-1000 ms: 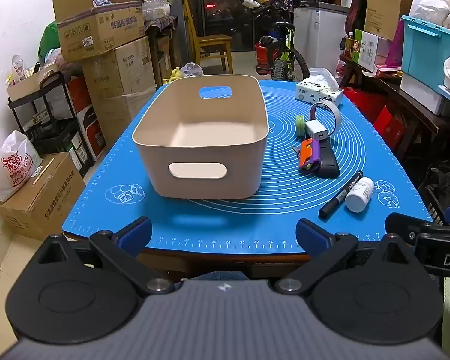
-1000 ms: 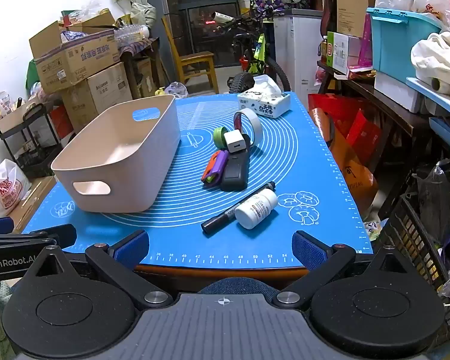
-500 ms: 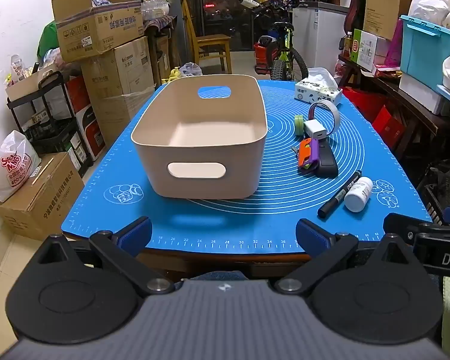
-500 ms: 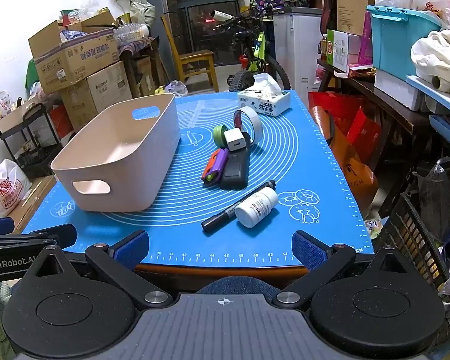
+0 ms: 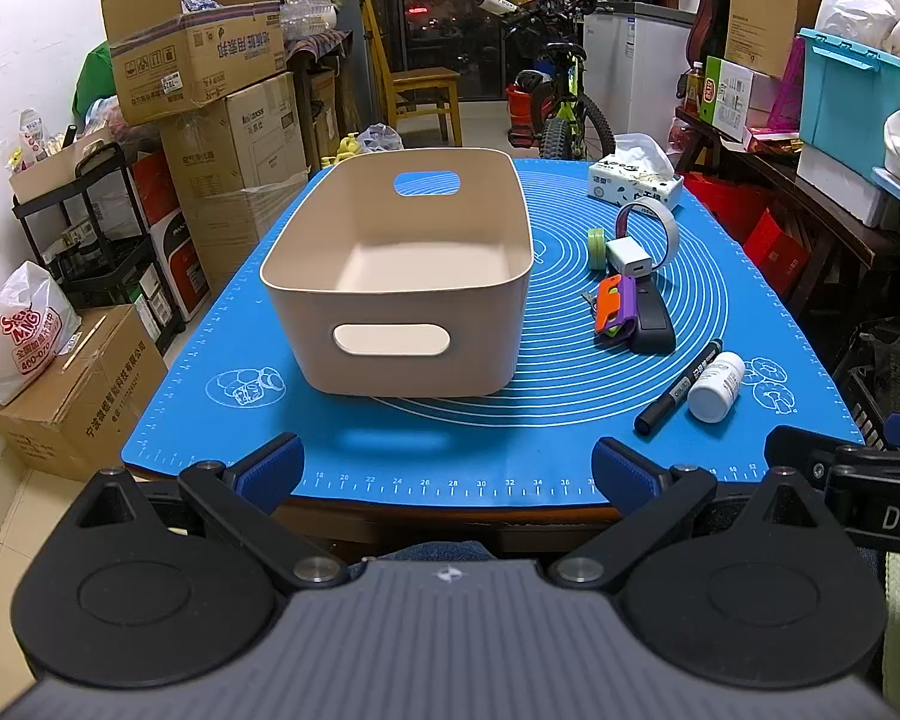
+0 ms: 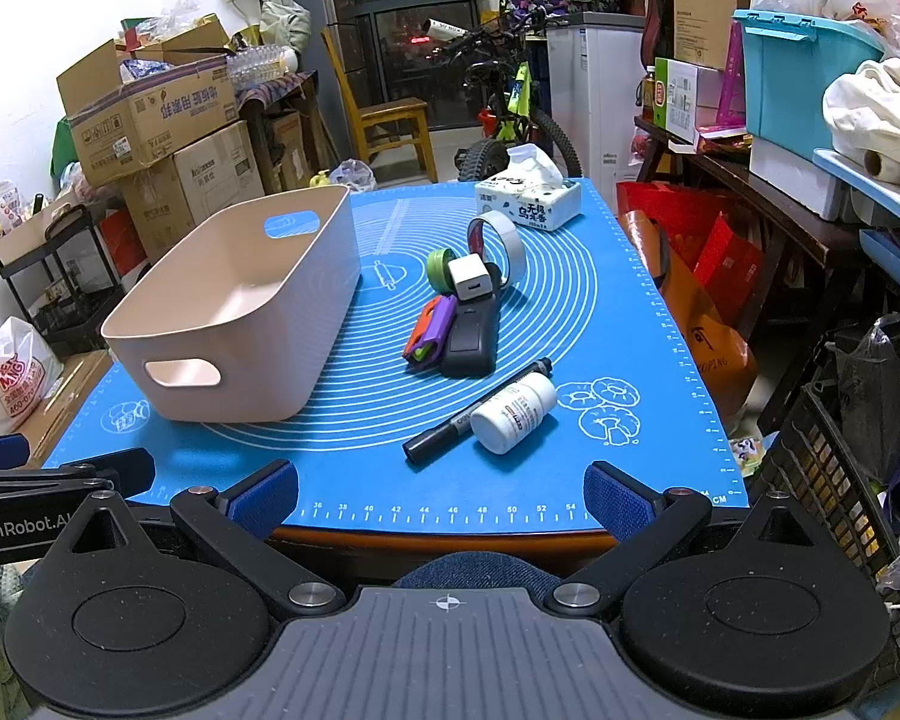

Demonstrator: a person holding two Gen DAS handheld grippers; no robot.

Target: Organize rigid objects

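Both grippers, left gripper (image 5: 447, 468) and right gripper (image 6: 441, 495), gape wide at the table's near edge, holding nothing.
Marker (image 6: 477, 411) touches the pill bottle (image 6: 513, 414) beside the empty bin (image 6: 240, 324); grabbing either may roll its neighbour away.

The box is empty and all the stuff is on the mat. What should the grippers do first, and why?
Probably move the open right gripper forward to the white pill bottle. It lies nearest that gripper, beside the black marker pen, and the beige plastic bin holds nothing yet.
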